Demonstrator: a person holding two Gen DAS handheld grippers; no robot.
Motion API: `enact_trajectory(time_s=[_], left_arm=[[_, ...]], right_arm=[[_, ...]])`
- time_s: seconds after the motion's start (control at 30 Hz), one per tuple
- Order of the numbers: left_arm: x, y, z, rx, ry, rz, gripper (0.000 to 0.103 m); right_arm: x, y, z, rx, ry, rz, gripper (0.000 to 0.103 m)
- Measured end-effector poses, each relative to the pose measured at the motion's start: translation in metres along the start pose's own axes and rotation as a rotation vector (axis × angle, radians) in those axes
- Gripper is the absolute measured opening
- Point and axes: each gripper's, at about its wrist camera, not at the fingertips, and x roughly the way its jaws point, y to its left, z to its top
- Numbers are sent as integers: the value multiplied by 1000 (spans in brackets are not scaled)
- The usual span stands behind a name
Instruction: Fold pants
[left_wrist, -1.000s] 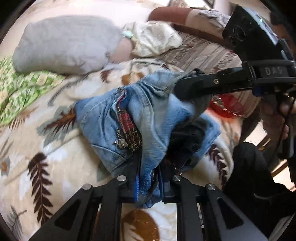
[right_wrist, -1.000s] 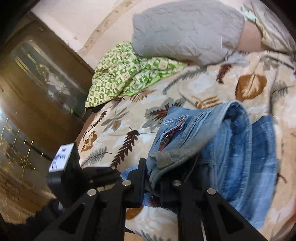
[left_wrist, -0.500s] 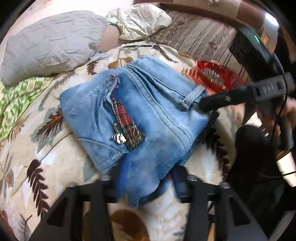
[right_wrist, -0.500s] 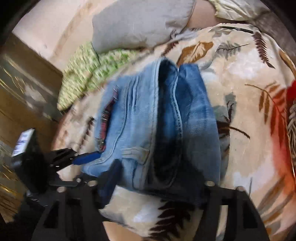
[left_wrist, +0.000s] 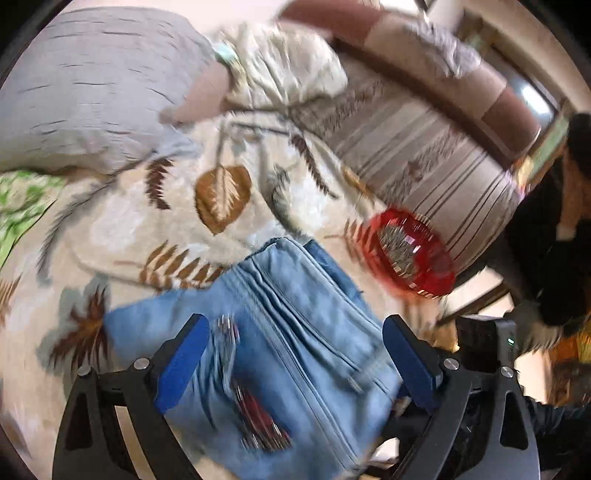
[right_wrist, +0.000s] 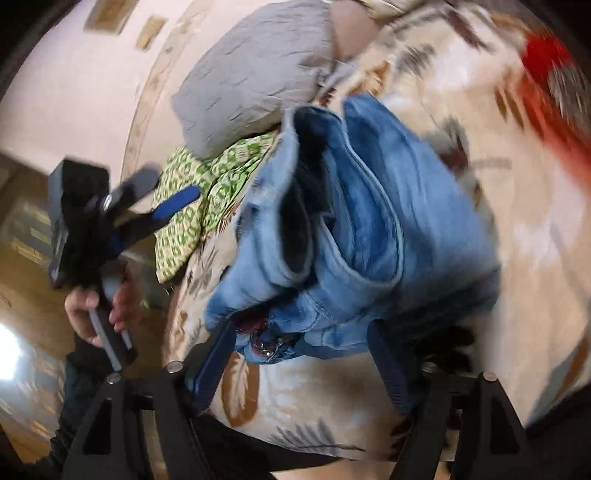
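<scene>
The blue denim pants (left_wrist: 291, 332) lie folded in a compact bundle on the leaf-patterned blanket (left_wrist: 155, 221). My left gripper (left_wrist: 295, 332) is open, raised over the bundle with its blue pads wide apart and nothing between them. In the right wrist view the pants (right_wrist: 369, 229) lie as a thick stack with the waistband opening on top. My right gripper (right_wrist: 303, 343) is open, its pads either side of the bundle's near edge, not pinching it. The left gripper (right_wrist: 159, 199) shows at the left, held up in a hand, jaws apart.
A grey pillow (left_wrist: 85, 85) and a green patterned cloth (left_wrist: 18, 199) lie at the back left. A cream cloth (left_wrist: 288, 70) lies beyond. A red dish (left_wrist: 410, 254) sits near the striped bed edge (left_wrist: 424, 158). The person stands at the right.
Both grippers have let go of the jeans, opened wide and pulled back. The pants now lie folded flat on the blanket. Both views are blurred by motion.
</scene>
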Motion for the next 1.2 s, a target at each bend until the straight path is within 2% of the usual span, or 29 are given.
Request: enact_trajectory(time_s=[0.13,0.2,0.37,0.4,0.43,0.47,0.5,0.6,0.73,0.83,0.9,0.93,0.97,1.0,1.03,1.07,1.1,1.13,1.17,1.2], left_arm=[[46,8,22,17,102,12,95],[60,10,29,24,126,7,95],[99,21,35,25,211,31,94],[107,25,31,7,246,36,87],[110,27,27,2,272,50,57],[113,28,21,13,291,99,44],[109,29,16,29,278,105,43],[76,32,8,-8,194,43,36],[23,16,2,24,64,-14,33],[7,-10,11,67,14,-51,33],[23,-23,20,77,39,-23,35],[37,-27,24,68,63,1,40],[58,-27,28,44,109,45,59],[78,-26,28,22,153,87,69],[102,-26,26,9,206,135,83],[120,-27,23,29,244,199,86],[124,-31,21,49,243,234,86],[119,-33,20,52,218,232,87],[110,-34,19,40,186,209,88],[95,-33,17,11,153,171,88]], right_arm=[[9,-10,1,76,-53,59,79],[11,-7,4,61,-83,47,84],[22,0,5,48,-174,-21,82],[23,3,4,23,-195,-49,70],[24,7,3,-4,-206,-78,63],[26,10,1,-30,-210,-104,49],[26,14,-2,-54,-220,-121,40],[19,33,-9,-188,-249,-169,36],[-5,61,-24,-360,-325,-180,32],[-27,72,-36,-415,-392,-178,31],[-42,64,-40,-392,-427,-195,31],[-46,56,-38,-360,-429,-207,31],[-48,39,-33,-299,-417,-235,31],[-45,21,-28,-237,-377,-254,33],[-41,2,-22,-177,-311,-253,37],[-33,-14,-17,-121,-234,-253,43],[-30,-26,-16,-78,-182,-226,47],[-36,-28,-16,-62,-186,-185,55],[-44,-25,-18,-74,-197,-185,72],[-57,-16,-22,-121,-241,-204,81]])
